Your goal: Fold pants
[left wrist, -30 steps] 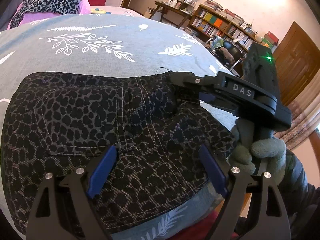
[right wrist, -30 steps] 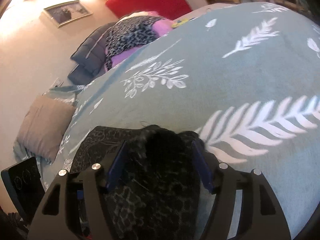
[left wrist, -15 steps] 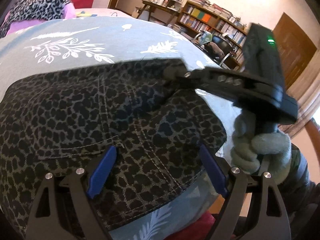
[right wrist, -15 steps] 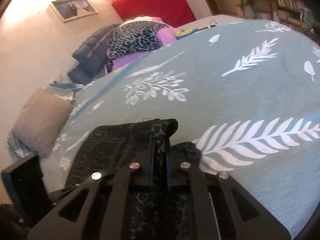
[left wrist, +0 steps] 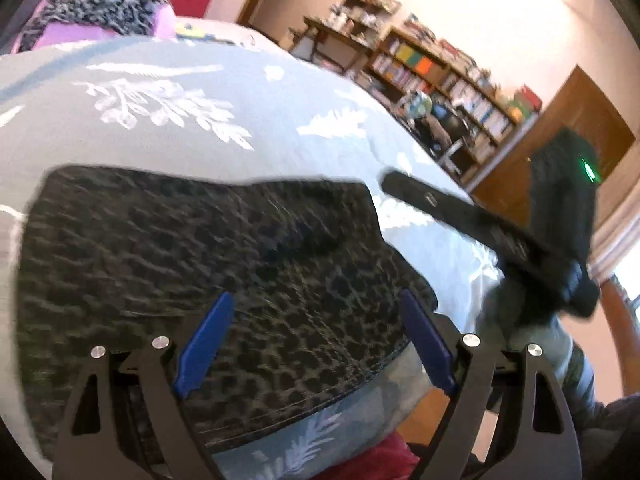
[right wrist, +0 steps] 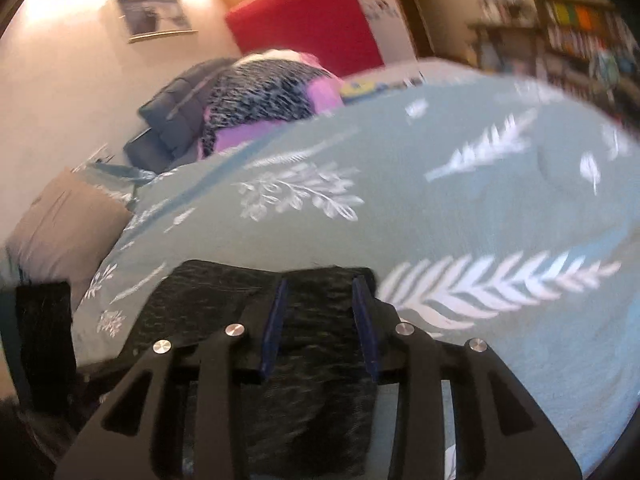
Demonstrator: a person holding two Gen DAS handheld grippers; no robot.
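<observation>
On the leaf-print bed (left wrist: 200,92), leopard-print pants (left wrist: 240,264) spread flat beneath the left claw (left wrist: 316,340), wide open and empty; right claw (right wrist: 320,316) opening, pants' corner between its pads, unpinched.

You're in a home bedroom. You have a bed (right wrist: 460,216) with a leaf-print cover, a pillow (right wrist: 60,228) and a red headboard (right wrist: 304,16) before you. Crowded bookshelves (left wrist: 448,76) line your far wall.

A bed under a teal bedspread (right wrist: 460,216) (white leaf print) fills the room. Behind it stand a red headboard panel (right wrist: 304,16) and a framed picture (right wrist: 154,16) on a pale wall; bookshelves (left wrist: 448,76) and a wooden door (left wrist: 580,120) lie beyond its far side.
</observation>
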